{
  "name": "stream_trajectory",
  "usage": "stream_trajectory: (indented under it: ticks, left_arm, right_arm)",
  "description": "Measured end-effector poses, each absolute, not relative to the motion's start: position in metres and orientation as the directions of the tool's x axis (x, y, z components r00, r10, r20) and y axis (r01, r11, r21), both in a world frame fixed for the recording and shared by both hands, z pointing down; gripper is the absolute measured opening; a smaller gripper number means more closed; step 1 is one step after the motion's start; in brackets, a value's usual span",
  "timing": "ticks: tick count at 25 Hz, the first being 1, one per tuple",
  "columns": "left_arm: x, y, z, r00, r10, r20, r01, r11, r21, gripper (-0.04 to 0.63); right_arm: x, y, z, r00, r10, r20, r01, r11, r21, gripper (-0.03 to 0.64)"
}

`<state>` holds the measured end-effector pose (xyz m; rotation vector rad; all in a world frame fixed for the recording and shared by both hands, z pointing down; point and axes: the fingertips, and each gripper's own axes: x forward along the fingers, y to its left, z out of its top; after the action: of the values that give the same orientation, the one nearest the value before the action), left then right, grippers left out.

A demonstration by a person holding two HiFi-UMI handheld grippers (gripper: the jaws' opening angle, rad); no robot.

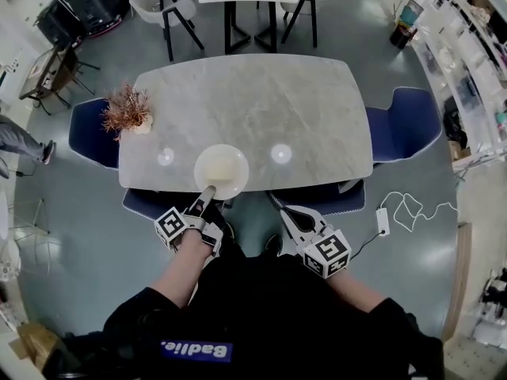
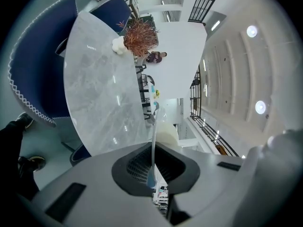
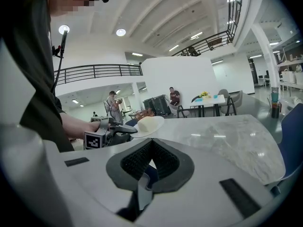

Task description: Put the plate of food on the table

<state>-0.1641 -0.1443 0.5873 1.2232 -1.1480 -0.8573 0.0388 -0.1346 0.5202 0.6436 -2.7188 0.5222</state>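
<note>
A white plate (image 1: pixel 222 170) with a pale lump of food (image 1: pixel 224 165) lies over the near edge of the marble table (image 1: pixel 261 109). My left gripper (image 1: pixel 208 194) is shut on the plate's near rim. In the left gripper view the plate (image 2: pixel 154 126) shows edge-on as a thin line, running into the gripper (image 2: pixel 152 161). I cannot tell whether the plate rests on the tabletop. The right gripper view shows the plate (image 3: pixel 147 125) held by the left gripper (image 3: pixel 127 130). My right gripper (image 1: pixel 279 206) hangs shut and empty below the table's near edge, seen in its own view (image 3: pixel 151 151).
A dried plant in a white vase (image 1: pixel 127 111) stands at the table's left end. Blue chairs stand at the left (image 1: pixel 89 133), the right (image 1: pixel 412 121) and under the near edge (image 1: pixel 341 196). A white cable and power strip (image 1: pixel 396 210) lie on the floor at right.
</note>
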Motion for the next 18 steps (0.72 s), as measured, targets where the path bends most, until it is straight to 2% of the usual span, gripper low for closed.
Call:
stream_trajectory:
  ticks: [8, 18]
  left_arm:
    - [-0.202, -0.187, 0.62, 0.284, -0.932, 0.225, -0.133, 0.195, 0.972, 0.012]
    - [-0.232, -0.255, 0.663, 0.335, -0.909, 0.249, -0.122, 0.221, 0.968, 0.012]
  right_arm:
    - [0.028, -0.151, 0.514, -0.793, -0.466, 0.392, -0.577, 0.781, -0.24, 0.011]
    - [0.018, -0.153, 0.526, -0.706, -0.544, 0.454, -0.683, 0.691, -0.235, 0.011]
